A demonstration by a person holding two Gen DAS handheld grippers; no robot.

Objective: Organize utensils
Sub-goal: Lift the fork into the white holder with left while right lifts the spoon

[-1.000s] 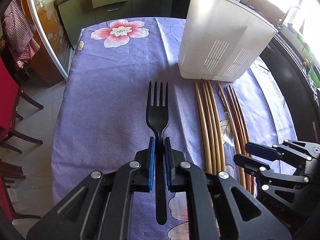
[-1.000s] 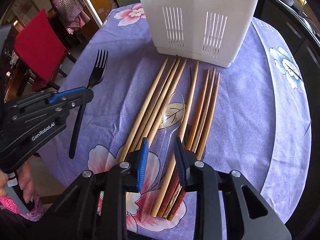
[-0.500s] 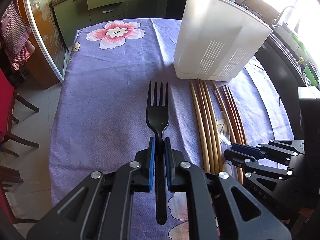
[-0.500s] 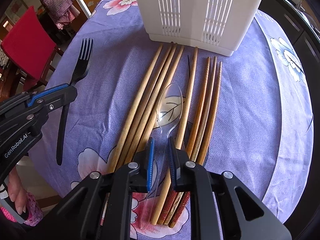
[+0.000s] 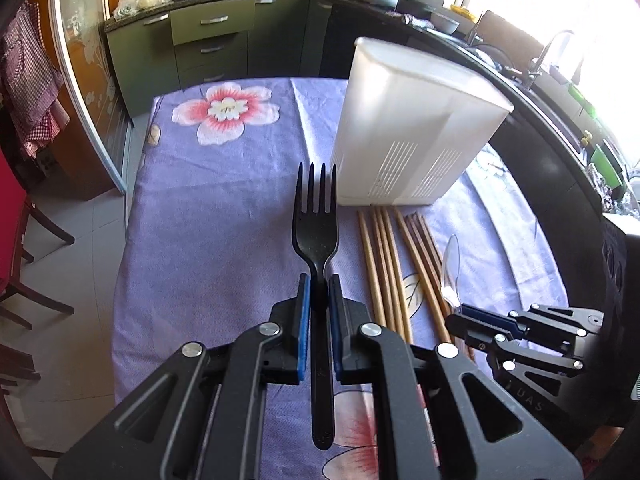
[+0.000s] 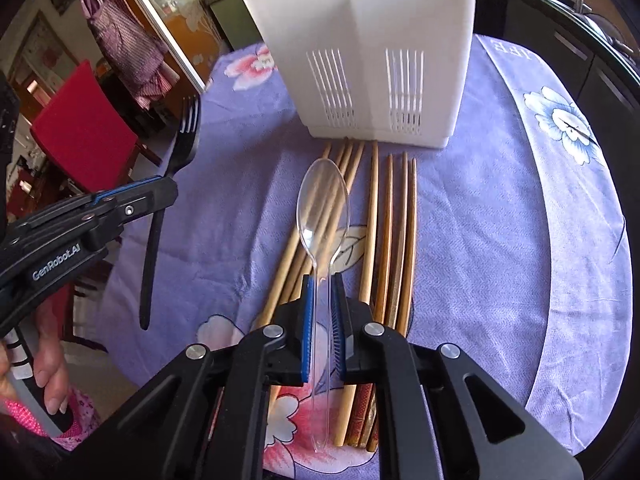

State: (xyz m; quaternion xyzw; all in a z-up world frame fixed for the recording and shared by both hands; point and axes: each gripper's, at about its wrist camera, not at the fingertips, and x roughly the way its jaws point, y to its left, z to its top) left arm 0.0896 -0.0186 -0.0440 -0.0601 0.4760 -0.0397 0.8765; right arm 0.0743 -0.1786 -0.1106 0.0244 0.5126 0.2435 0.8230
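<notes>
My left gripper [image 5: 318,280] is shut on a black plastic fork [image 5: 315,224], held above the purple cloth with its tines pointing at the white slotted utensil holder [image 5: 412,136]. My right gripper [image 6: 322,280] is shut on a clear plastic spoon [image 6: 322,200], lifted above several wooden chopsticks [image 6: 396,216] that lie in front of the holder [image 6: 372,52]. The right gripper [image 5: 468,318] also shows in the left wrist view with the spoon [image 5: 451,270]. The left gripper [image 6: 164,190] and the fork [image 6: 186,136] show at the left of the right wrist view.
The table has a purple flowered cloth [image 5: 208,216]. Red chairs [image 6: 84,128] stand off its left edge. Dark kitchen cabinets [image 5: 208,44] and a counter with a sink [image 5: 552,68] lie beyond and to the right. The chopsticks [image 5: 384,264] lie between both grippers.
My right gripper has shut on the clear spoon and lifted it off the chopsticks. Both grippers have risen, the left one still holding the fork.
</notes>
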